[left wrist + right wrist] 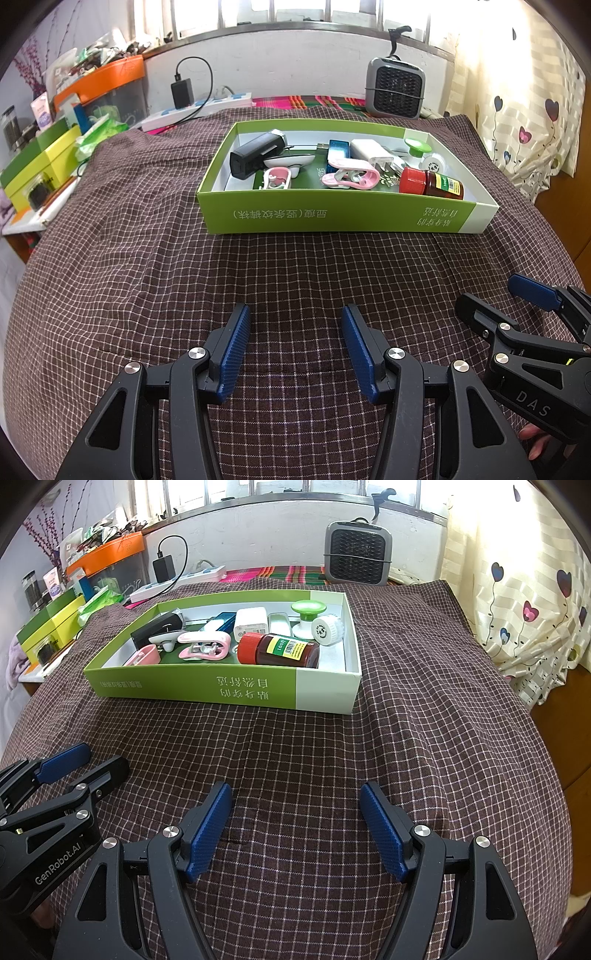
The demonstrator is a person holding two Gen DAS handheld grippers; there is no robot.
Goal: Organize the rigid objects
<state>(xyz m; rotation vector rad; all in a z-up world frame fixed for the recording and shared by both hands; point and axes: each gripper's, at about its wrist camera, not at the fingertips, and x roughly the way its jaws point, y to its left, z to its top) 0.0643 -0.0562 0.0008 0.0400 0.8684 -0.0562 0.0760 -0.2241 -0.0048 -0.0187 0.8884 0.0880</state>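
A shallow green cardboard box (332,218) (192,686) lies on the checked brown cloth ahead of both grippers. Inside it are a brown bottle with a red cap (432,181) (279,650), a pink clip (351,177) (205,647), a black oblong device (255,154), a white charger (369,149) (251,622), a green-topped white knob (417,147) (308,613) and a white round cap (327,627). My left gripper (295,321) is open over bare cloth, well short of the box. My right gripper (295,797) is open too, with nothing between its blue pads.
A grey fan heater (395,88) (356,554) stands at the back by the wall. A white power strip (195,109) with a black adapter lies at the back left. Stacked green and yellow boxes (40,162) and an orange bin crowd the left. A heart-patterned curtain (517,602) hangs on the right.
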